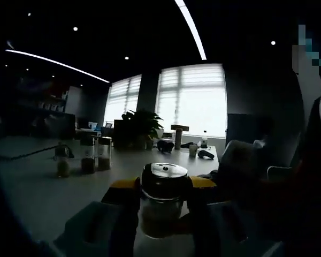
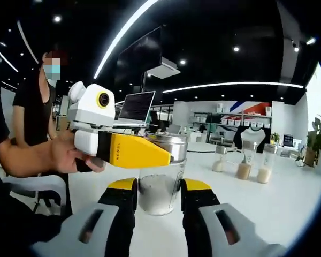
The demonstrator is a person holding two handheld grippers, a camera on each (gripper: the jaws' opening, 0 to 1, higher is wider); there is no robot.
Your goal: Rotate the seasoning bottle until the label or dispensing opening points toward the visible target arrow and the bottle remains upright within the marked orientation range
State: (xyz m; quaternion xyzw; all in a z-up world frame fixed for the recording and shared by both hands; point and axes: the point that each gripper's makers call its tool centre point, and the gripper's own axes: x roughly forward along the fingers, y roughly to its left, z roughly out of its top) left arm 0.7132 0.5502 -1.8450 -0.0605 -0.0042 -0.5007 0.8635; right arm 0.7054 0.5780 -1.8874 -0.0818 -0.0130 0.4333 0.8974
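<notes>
The seasoning bottle (image 2: 158, 190) is a clear glass jar of pale powder with a shiny metal lid, standing upright on the white table (image 2: 257, 209). My right gripper (image 2: 158, 195) has its yellow-tipped jaws pressed against both sides of the jar's lower body. My left gripper (image 2: 142, 151) reaches in from the left, held by a person's hand (image 2: 69, 152), with its yellow jaw along the lid. In the left gripper view the bottle (image 1: 163, 195) sits between my left gripper's (image 1: 163, 187) jaws, which close on it just under the lid. I see no arrow mark.
Three more seasoning jars (image 2: 245, 160) stand in a row further back on the table, seen also as jars (image 1: 88, 158) in the left gripper view. A laptop (image 2: 136, 107) is behind the left gripper. A potted plant (image 1: 142, 126) and small items stand at the table's far end.
</notes>
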